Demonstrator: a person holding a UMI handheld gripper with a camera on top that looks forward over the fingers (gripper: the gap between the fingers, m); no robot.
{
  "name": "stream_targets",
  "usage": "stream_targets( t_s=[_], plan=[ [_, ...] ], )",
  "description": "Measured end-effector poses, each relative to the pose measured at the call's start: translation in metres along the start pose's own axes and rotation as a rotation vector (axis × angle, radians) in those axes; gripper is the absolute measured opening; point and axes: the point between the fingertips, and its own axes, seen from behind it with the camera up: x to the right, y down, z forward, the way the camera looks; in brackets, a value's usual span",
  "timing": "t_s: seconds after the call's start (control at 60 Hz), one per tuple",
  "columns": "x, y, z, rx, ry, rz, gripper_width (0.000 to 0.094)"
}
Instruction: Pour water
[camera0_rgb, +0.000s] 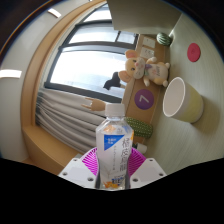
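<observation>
We have the jaws closed on the water bottle, low centre of the frame, pink pads against its labelled body. The thin plastic looks squashy and slick; a mid-body hold seems safest. The paper cup waits right, on the surface.

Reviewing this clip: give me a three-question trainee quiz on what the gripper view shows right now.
1. True or false: the gripper holds the bottle between its fingers.
2. Which object lies beyond the bottle, its open mouth showing? A) white cup B) metal kettle C) glass bowl
3. Fill in: two ___ toys sit further along the table.

Key
1. True; both pads press against the bottle's sides.
2. A, the white cup.
3. Plush; the plush toys sit close together near the window.
</observation>
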Motion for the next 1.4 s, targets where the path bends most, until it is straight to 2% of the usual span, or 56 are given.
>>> stream_targets(
  t_s=[0.117, 0.533, 0.617, 0.8, 0.967, 1.183, 1.3, 1.4],
  plan=[
    [-0.002, -0.038, 0.012, 0.084, -0.063, 0.282, 0.0332],
    [0.034, -0.101, 0.028, 0.292, -0.116, 0.92, 0.0347],
    [0.041, -0.103, 0.03, 0.312, -0.105, 0.98, 0.0345],
    [0.04, -0.099, 0.034, 0.298, -0.124, 1.031, 0.0347],
    [0.017, -0.094, 0.035, 0.241, -0.106, 0.797, 0.0347],
    [-0.06, -0.105, 0.037, 0.107, -0.113, 0.002, 0.0348],
    [-0.089, -0.133, 0.034, 0.106, -0.069, -0.466, 0.0347],
    [-0.092, -0.17, 0.027, 0.14, 0.0, -0.775, 0.0346]
  ],
)
